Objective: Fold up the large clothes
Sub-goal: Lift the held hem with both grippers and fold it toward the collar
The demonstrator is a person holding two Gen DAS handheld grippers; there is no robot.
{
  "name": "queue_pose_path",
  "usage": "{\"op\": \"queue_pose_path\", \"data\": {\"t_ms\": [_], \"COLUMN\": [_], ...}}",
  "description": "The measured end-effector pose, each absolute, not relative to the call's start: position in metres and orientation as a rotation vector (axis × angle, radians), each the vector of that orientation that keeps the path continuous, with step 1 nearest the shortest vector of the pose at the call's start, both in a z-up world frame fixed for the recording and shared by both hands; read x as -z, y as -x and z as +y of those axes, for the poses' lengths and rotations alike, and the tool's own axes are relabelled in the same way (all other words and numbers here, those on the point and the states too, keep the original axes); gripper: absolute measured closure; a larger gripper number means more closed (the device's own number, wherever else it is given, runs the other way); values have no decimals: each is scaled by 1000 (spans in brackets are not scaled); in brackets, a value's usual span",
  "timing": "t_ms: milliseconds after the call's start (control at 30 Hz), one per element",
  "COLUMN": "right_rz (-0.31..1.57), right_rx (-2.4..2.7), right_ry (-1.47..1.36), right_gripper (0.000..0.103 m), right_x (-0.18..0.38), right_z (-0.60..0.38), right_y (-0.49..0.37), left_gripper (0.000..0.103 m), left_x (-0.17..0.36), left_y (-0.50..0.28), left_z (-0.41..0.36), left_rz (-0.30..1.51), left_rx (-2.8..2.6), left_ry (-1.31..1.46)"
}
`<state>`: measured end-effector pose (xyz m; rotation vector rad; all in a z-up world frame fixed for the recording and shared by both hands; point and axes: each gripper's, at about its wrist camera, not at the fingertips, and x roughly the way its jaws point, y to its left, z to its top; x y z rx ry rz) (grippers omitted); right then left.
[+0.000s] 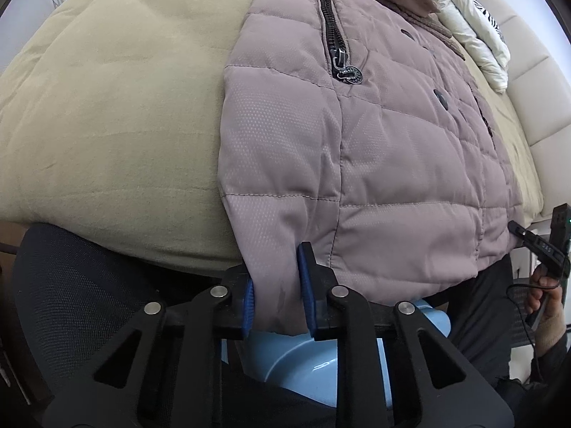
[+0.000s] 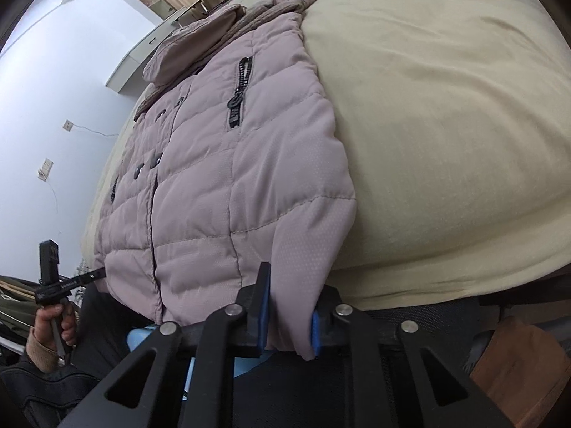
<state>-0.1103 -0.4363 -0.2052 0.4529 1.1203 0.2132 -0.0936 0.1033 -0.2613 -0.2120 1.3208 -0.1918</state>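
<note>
The puffy jacket (image 1: 357,135) lies flat on the bed (image 1: 107,125), its near hem hanging over the edge; soft, light, slippery, it will sag; the left gripper (image 1: 276,296) and right gripper (image 2: 287,312) each pinch 1 hem corner, good places to hold.

Legible text: almost none. The round metal zip pull (image 1: 351,75) on the jacket (image 1: 374,149) chest pocket carries embossed lettering too small to read. The other gripper's black finger bears small pale print in both views (image 1: 546,248) (image 2: 73,281), blurred and unreadable. No numbers, brands or signs can be made out.
</note>
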Motion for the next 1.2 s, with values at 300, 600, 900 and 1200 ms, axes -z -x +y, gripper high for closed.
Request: {"op": "queue_pose_path", "data": {"t_ms": [300, 600, 900, 1200], "right_rz": [1103, 1015, 801, 615], "right_rx": [-166, -194, -262, -311], "right_ry": [-316, -208, -304, -399], "right_gripper": [91, 94, 94, 94], "right_x": [193, 149, 73, 9], "right_z": [-414, -396, -397, -404], "right_y": [109, 112, 95, 22], "left_gripper": [95, 99, 99, 99], "left_x": [251, 204, 120, 46], "left_y": [97, 103, 80, 5], "left_z": [91, 99, 111, 121], "left_rz": [1305, 1210, 1003, 823], "left_rx": [182, 183, 214, 221], "left_ry": [134, 217, 278, 236]}}
